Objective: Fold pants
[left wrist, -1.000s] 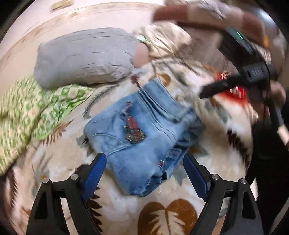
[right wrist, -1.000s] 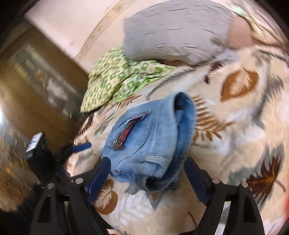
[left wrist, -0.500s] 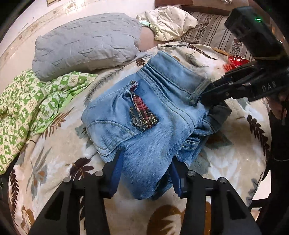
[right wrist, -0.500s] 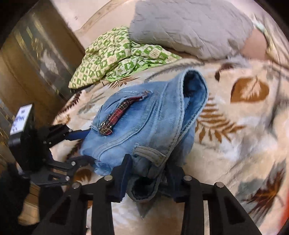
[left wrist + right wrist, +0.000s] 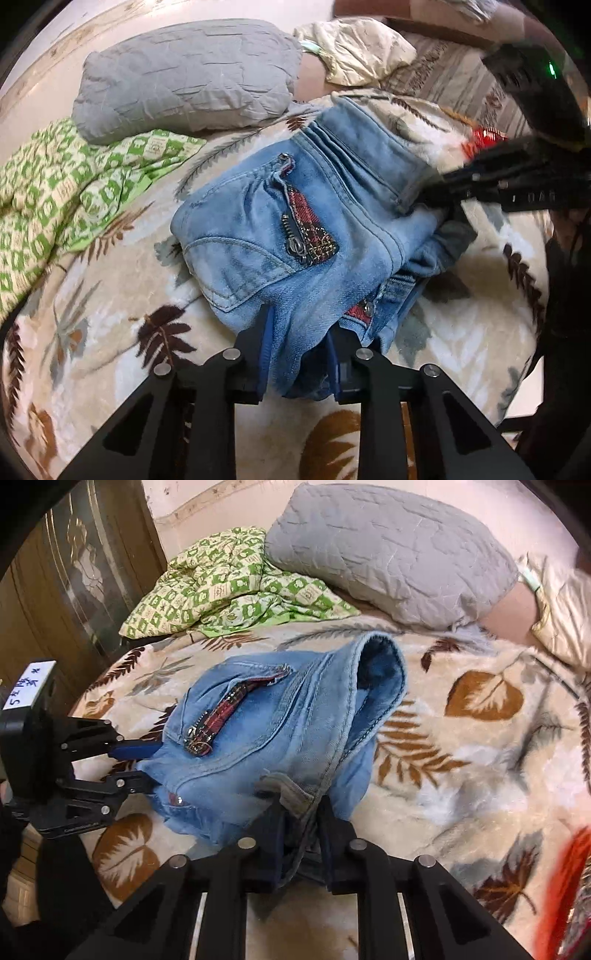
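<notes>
1. Two grippers clamp one bundle of light-blue denim pants (image 5: 295, 236) lying bunched on a cream blanket (image 5: 110, 362) printed with brown and grey leaves.
2. The left gripper (image 5: 301, 332) has just been closing, and its blue-padded fingers (image 5: 266, 343) now pinch a fold of denim at the near edge of the bundle — cloth fills the gap between them.
3. The right gripper (image 5: 299, 812) has likewise just been closing; its fingers (image 5: 275, 834) squeeze the waistband end, with a belt loop and seam bunched between the pads.
4. A zip pocket trimmed in red plaid (image 5: 308, 229) faces up on the pants, its metal pull hanging at the lower end.
5. Writing: a white label (image 5: 27, 688) on the left gripper's body carries handwritten characters, beginning with what looks like "5"; the rest is not legible. In the left wrist view, faint raised letters (image 5: 541, 195) on the right gripper's arm are too blurred to read.
6. Behind the pants lie a grey quilted pillow (image 5: 184, 77) and, beside it, a green-and-cream checked cloth (image 5: 55, 199).
7. A red object (image 5: 484, 136) shows near the right gripper — too blurred to identify.
</notes>
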The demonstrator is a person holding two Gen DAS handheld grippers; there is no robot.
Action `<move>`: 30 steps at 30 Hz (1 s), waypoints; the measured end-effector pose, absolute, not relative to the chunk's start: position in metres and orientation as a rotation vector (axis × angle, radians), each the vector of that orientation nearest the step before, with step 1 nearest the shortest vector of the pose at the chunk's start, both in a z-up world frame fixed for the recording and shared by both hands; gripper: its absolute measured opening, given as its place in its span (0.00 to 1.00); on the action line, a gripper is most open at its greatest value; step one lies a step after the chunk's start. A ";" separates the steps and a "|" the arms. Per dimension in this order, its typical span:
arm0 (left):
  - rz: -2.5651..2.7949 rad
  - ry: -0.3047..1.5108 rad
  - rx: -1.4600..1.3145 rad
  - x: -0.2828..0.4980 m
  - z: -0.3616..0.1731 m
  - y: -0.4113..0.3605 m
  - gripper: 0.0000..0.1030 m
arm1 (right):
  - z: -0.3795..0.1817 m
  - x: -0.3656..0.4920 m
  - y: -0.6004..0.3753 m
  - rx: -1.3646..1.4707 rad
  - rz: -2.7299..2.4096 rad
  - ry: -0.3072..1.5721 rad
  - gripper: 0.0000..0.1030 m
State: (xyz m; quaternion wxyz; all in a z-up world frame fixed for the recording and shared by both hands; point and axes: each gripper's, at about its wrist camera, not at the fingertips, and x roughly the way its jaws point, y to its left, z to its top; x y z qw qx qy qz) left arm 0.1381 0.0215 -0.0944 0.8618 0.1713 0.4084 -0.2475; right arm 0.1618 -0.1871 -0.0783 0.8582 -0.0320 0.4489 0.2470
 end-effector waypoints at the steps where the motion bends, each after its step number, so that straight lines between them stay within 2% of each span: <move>1: -0.519 0.853 0.370 0.137 -0.094 0.020 0.25 | -0.079 0.162 -0.188 -0.062 0.519 0.943 0.17; 16: -0.475 0.914 0.331 0.148 -0.108 0.021 0.26 | -0.097 0.165 -0.185 -0.065 0.485 0.967 0.17; 17: -0.467 0.915 0.323 0.148 -0.106 0.022 0.30 | -0.097 0.165 -0.185 -0.064 0.483 0.965 0.17; 19: -0.429 0.906 0.272 0.142 -0.090 0.026 0.48 | -0.093 0.162 -0.187 -0.047 0.488 0.958 0.20; 20: -0.387 0.896 0.242 0.137 -0.079 0.030 0.74 | -0.088 0.160 -0.192 -0.025 0.478 0.959 0.30; 21: -0.338 0.859 0.216 0.130 -0.064 0.034 0.90 | -0.079 0.156 -0.196 -0.014 0.457 0.967 0.52; 22: -0.297 0.806 0.202 0.121 -0.049 0.037 0.94 | -0.070 0.152 -0.200 -0.007 0.446 0.970 0.70; 23: -0.270 0.766 0.199 0.114 -0.035 0.038 1.00 | -0.056 0.144 -0.206 0.013 0.430 0.949 0.94; 24: -0.232 0.717 0.195 0.102 -0.013 0.038 1.00 | -0.038 0.134 -0.213 0.038 0.415 0.904 1.00; 30: -0.090 0.600 0.022 0.057 0.060 0.048 1.00 | 0.046 0.072 -0.228 0.014 0.207 0.718 1.00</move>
